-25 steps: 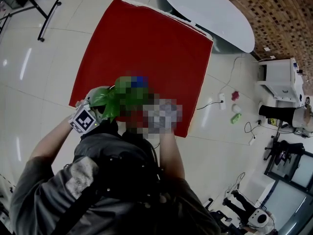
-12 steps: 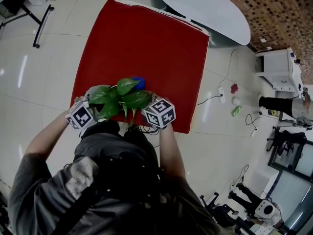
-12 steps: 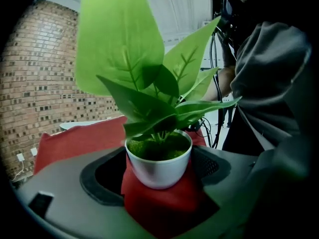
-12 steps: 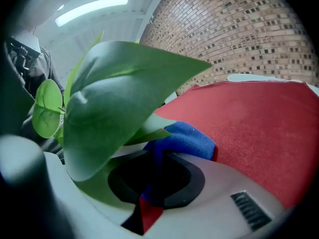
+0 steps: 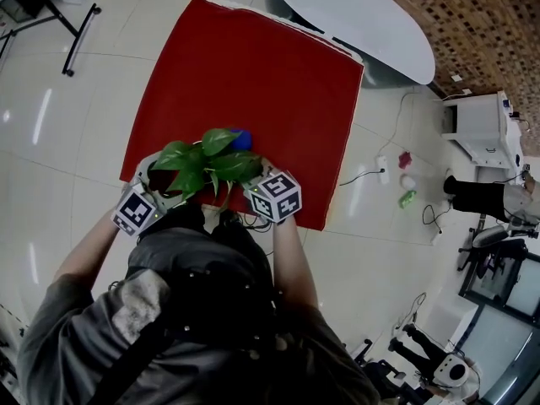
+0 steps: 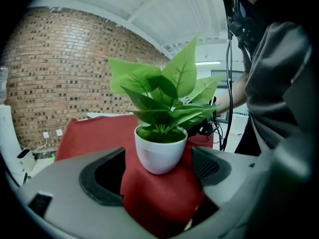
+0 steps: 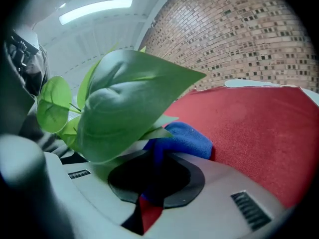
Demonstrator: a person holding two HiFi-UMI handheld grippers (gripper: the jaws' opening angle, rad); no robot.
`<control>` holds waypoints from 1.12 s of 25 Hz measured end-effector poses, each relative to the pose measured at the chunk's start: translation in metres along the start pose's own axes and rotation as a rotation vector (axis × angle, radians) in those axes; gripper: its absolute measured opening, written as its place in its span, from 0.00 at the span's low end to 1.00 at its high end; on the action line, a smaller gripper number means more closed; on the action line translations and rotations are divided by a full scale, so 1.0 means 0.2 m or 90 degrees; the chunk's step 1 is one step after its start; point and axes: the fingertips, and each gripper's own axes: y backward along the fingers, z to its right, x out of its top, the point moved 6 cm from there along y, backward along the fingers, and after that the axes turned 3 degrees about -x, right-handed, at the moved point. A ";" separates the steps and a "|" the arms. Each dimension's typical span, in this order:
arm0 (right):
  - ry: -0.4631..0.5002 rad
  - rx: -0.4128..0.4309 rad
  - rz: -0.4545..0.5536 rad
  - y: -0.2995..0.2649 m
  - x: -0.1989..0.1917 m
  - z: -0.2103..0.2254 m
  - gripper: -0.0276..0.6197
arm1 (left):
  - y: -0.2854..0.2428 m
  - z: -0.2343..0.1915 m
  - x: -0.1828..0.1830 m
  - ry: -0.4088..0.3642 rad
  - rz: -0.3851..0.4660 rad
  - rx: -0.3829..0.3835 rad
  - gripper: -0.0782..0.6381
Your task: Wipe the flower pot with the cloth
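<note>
A white flower pot with a broad-leaved green plant stands on the red mat near its front edge. In the left gripper view the pot sits just beyond the mouth of my left gripper, whose jaws stand apart on either side and do not touch it. My right gripper is shut on a blue cloth, which bunches out past the jaws beside the plant; a big leaf hangs across that view. In the head view the cloth shows behind the leaves, and the pot is hidden under them.
A white oval table stands past the mat's far edge. Cables and small coloured objects lie on the tiled floor to the right, near white equipment. A black stand is at the far left.
My left gripper has drawn back slightly toward me. The right gripper, cloth and plant have barely moved.
</note>
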 end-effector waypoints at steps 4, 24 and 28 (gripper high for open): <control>0.005 0.023 0.002 0.07 -0.02 -0.05 0.13 | 0.04 0.10 -0.04 0.072 -0.010 0.067 0.72; 0.051 0.079 -0.011 0.21 -0.17 -0.28 0.13 | -0.08 0.26 0.05 0.064 0.025 0.244 0.72; 0.029 0.062 0.001 0.25 -0.13 -0.22 0.13 | -0.08 0.24 0.06 0.034 0.029 0.202 0.72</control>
